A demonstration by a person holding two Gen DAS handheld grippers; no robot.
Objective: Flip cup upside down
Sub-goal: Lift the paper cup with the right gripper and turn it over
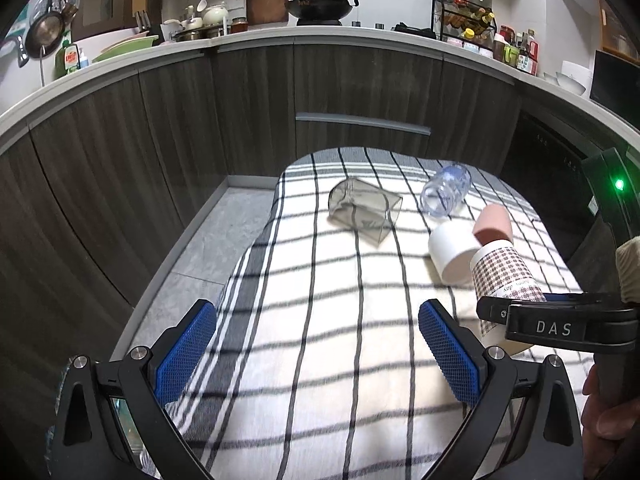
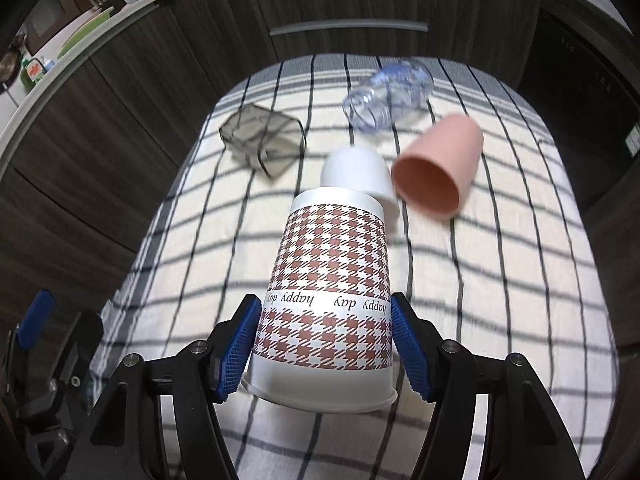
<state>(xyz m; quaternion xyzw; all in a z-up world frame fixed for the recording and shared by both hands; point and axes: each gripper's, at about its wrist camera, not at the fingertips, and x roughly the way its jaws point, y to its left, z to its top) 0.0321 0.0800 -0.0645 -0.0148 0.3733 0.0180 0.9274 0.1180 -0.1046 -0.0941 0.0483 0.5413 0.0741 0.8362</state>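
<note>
My right gripper (image 2: 324,344) is shut on a houndstooth paper cup (image 2: 332,276) printed "happy day". The cup is upside down, rim low near the checked cloth (image 2: 500,280), base tilted away. In the left wrist view the same cup (image 1: 506,276) shows at the right, held by the right gripper (image 1: 532,320). My left gripper (image 1: 316,356) is open and empty, low over the cloth (image 1: 320,300). Lying on their sides are a pink cup (image 2: 438,168), a white cup (image 2: 356,172), a smoky square cup (image 2: 264,138) and a clear blue-tinted cup (image 2: 390,92).
The cloth-covered table stands in front of dark wood kitchen cabinets (image 1: 256,100). A grey tiled floor (image 1: 216,240) lies to its left. The counter above holds a wok (image 1: 320,2), bottles (image 1: 516,48) and dishes.
</note>
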